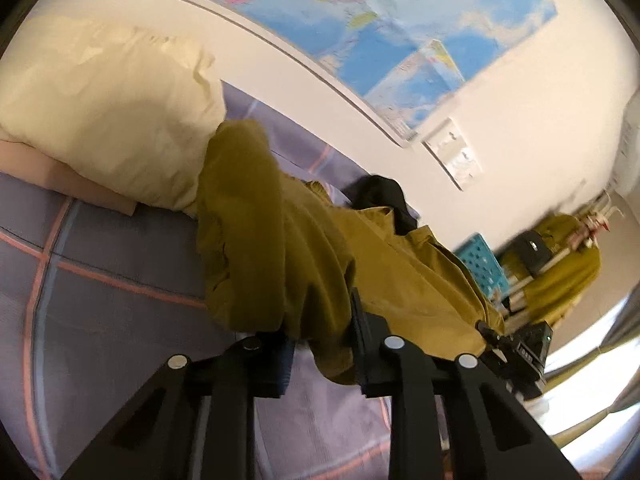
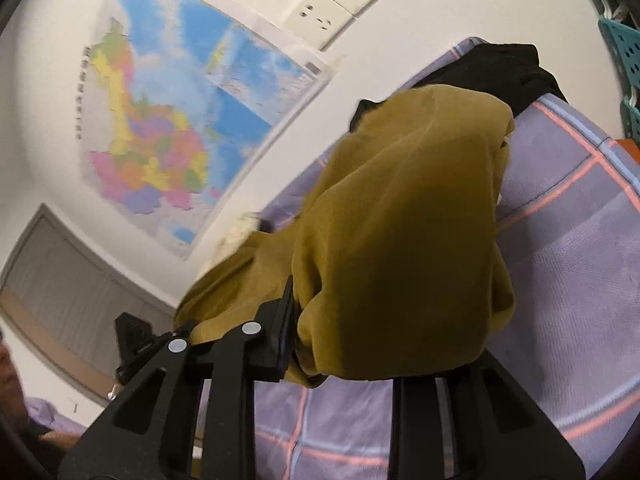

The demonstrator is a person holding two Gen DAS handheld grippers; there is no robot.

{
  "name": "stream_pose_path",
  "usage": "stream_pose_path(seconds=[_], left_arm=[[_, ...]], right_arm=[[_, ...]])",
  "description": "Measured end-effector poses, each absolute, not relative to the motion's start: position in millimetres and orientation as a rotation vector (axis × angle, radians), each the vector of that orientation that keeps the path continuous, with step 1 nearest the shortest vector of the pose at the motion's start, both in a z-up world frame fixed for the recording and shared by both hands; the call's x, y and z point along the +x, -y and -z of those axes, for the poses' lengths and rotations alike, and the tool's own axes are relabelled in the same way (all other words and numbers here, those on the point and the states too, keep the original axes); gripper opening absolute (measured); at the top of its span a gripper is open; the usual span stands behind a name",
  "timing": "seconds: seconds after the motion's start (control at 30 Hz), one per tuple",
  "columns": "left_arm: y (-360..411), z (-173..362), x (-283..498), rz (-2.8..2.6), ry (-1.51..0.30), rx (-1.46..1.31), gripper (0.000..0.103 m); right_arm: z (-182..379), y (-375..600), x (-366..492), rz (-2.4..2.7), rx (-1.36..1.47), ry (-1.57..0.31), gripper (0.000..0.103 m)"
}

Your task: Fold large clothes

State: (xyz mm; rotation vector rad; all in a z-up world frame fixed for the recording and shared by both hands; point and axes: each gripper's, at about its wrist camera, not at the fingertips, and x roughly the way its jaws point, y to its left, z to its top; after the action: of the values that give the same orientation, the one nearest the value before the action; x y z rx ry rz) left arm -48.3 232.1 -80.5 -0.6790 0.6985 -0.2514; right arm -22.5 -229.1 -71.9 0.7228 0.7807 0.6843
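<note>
An olive-yellow garment (image 1: pixel 280 240) hangs bunched between my two grippers above a purple checked bed sheet (image 1: pixel 120 280). In the left wrist view my left gripper (image 1: pixel 320 344) is shut on a fold of the garment. The right gripper (image 1: pixel 516 344) shows at the garment's far end. In the right wrist view my right gripper (image 2: pixel 316 340) is shut on the same garment (image 2: pixel 400 240), which drapes over and hides the right finger. The left gripper (image 2: pixel 136 340) shows at lower left.
A cream pillow (image 1: pixel 100 112) lies at the bed's head. A black garment (image 2: pixel 500 72) lies near the wall. A wall map (image 2: pixel 180 100), wall sockets (image 2: pixel 340 0) and a teal perforated basket (image 1: pixel 480 264) are around. The bed sheet (image 2: pixel 580 260) spreads below.
</note>
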Motion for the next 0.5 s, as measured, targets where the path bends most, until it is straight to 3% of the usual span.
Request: stream_pose_path(seconds=[0.07,0.17,0.23,0.3,0.37,0.5], left_arm=[[-229.0,91.5,-45.4,0.263,-0.749,-0.654,0.033],[-228.5,120.6,-34.5,0.209,-0.873,-0.642,0.045],[-236.3,139.6,-31.9,0.195,-0.912,-0.703,0.056],[-243.4,143.5,-38.0,0.193,-0.894,-0.732,0.057],[-246.0,136.2,-48.8,0.171,-0.874,-0.671,0.062],[-247.6,117.5,-68.5,0.149,-0.822,-0.523,0.062]], right_arm=[[84.6,231.1,-19.8,-0.628,0.698,-0.858,0.028],[109.5,231.2,-12.1,-0.588,0.730,-0.950,0.040],[116.1,233.0,-13.4,-0.553,0.722,-0.957,0.062],[116.3,233.6,-16.3,-0.524,0.685,-0.961,0.070],[114.8,235.1,-19.1,-0.518,0.670,-0.958,0.072],[114.8,244.1,-27.0,-0.499,0.661,-0.954,0.075]])
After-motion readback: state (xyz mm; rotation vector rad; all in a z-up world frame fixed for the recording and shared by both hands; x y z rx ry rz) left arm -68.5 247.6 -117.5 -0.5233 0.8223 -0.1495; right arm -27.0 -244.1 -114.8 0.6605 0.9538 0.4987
